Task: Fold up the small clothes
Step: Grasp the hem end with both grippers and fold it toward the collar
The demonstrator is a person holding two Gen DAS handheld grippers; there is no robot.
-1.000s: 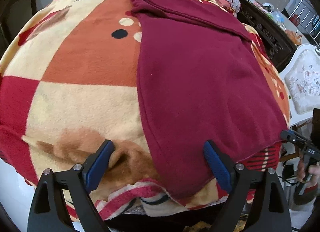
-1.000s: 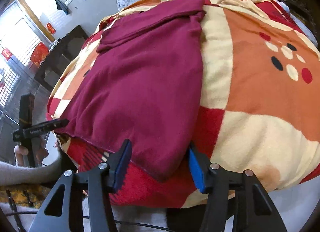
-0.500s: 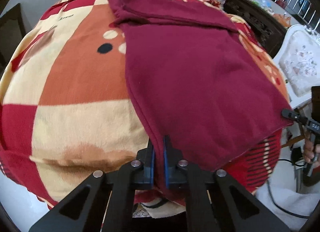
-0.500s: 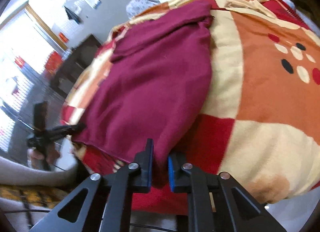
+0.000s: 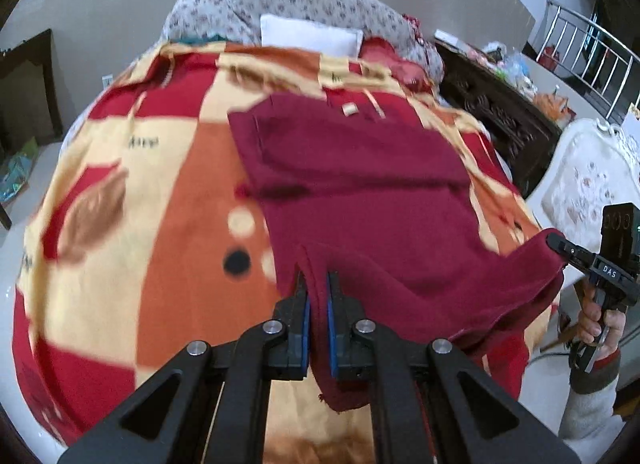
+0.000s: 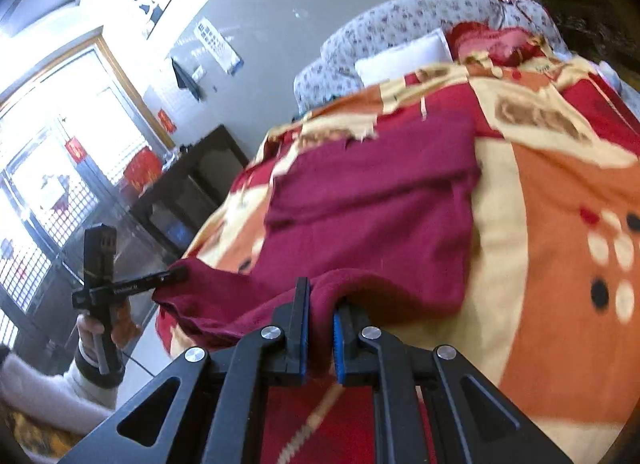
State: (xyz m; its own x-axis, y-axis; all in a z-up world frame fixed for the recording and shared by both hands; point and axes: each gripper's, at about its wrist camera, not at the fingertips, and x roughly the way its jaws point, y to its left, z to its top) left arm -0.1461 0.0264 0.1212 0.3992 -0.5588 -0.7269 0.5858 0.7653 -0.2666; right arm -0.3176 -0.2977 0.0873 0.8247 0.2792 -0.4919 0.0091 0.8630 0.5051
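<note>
A maroon garment point(image 5: 360, 168) lies on a bed covered by a red, orange and cream blanket point(image 5: 160, 200). Its far part is folded flat. My left gripper point(image 5: 318, 288) is shut on the garment's near left corner and holds it lifted off the blanket. My right gripper point(image 6: 320, 296) is shut on the garment's point(image 6: 372, 216) near right corner, also lifted. The hem sags between the two grippers. The right gripper also shows at the right edge of the left wrist view point(image 5: 560, 248), and the left gripper shows at the left of the right wrist view point(image 6: 176, 274).
A white pillow point(image 5: 312, 36) and a floral quilt point(image 5: 288, 4) lie at the bed's head. A dark wooden cabinet point(image 5: 500, 128) and a white chair point(image 5: 592, 184) stand right of the bed. A dark side table point(image 6: 188, 192) and a bright window point(image 6: 48, 168) are left.
Both grippers closed on the garment's near corners, then lifted them up and forward over the bed. The near hem now hangs off the blanket between them.
</note>
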